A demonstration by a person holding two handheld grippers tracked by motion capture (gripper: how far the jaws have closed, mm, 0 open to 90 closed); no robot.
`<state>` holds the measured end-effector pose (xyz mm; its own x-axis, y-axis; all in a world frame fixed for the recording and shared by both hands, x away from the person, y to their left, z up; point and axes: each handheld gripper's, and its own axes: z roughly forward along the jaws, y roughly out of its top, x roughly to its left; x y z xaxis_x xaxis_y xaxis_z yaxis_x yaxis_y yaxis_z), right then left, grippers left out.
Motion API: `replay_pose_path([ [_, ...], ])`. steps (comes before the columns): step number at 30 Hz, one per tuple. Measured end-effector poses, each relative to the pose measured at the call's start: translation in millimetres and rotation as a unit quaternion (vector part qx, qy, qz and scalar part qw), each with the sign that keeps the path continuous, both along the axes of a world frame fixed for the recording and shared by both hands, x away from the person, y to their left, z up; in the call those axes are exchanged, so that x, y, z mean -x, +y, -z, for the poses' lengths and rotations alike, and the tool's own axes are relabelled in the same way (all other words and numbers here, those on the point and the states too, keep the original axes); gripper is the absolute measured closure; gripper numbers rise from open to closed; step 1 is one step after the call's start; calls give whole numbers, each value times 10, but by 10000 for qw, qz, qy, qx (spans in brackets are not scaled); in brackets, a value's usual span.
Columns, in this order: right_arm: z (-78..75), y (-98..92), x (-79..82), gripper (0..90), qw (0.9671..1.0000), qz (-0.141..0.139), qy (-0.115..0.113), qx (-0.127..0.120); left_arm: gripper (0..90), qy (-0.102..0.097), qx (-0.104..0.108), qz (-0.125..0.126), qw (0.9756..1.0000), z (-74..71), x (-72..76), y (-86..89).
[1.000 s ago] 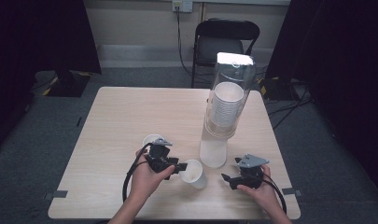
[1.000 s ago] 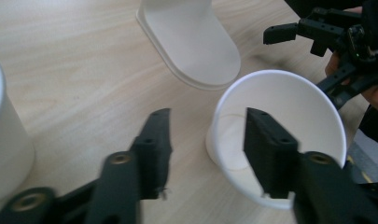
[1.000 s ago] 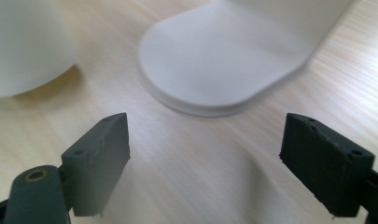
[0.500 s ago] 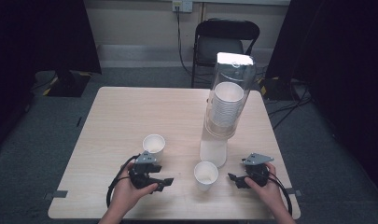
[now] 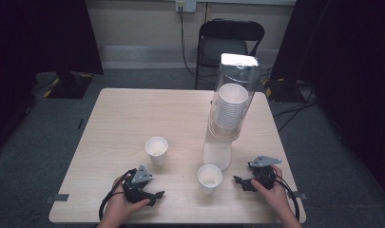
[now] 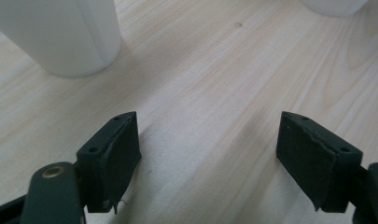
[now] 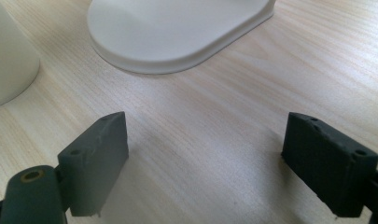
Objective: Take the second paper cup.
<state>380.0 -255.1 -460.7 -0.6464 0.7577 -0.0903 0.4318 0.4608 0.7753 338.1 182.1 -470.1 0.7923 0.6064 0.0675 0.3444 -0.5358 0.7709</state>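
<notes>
A pale wooden table (image 5: pixel 133 114) stands on grey carpet, with a black folding chair (image 5: pixel 230 45) behind its far edge. A clear cup dispenser (image 5: pixel 230 109) loaded with stacked white cups rises on a white base at the table's right-centre. Two single white paper cups stand upright: one cup (image 5: pixel 157 150) left of centre, a second cup (image 5: pixel 209 178) nearer the person, just in front of the dispenser base. The left gripper (image 5: pixel 158 194) rests low at the near edge, well apart from both cups; its jaws have just been opening and stand wide, with bare wood between them in the left gripper view. The right gripper (image 5: pixel 237 180) sits just right of the second cup, jaws apart, holding nothing, aimed toward the dispenser base.
</notes>
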Motion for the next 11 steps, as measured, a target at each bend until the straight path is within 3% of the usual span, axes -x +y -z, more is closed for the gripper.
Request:
replay_pose_path([
  [3,1,0,0,138,10000,2,1,-2,162,-73,119,-16,9999,31,9,-10],
  [11,-1,-4,-2,140,10000,34,9,-15,147,-60,59,-23,10000,28,14,-20],
])
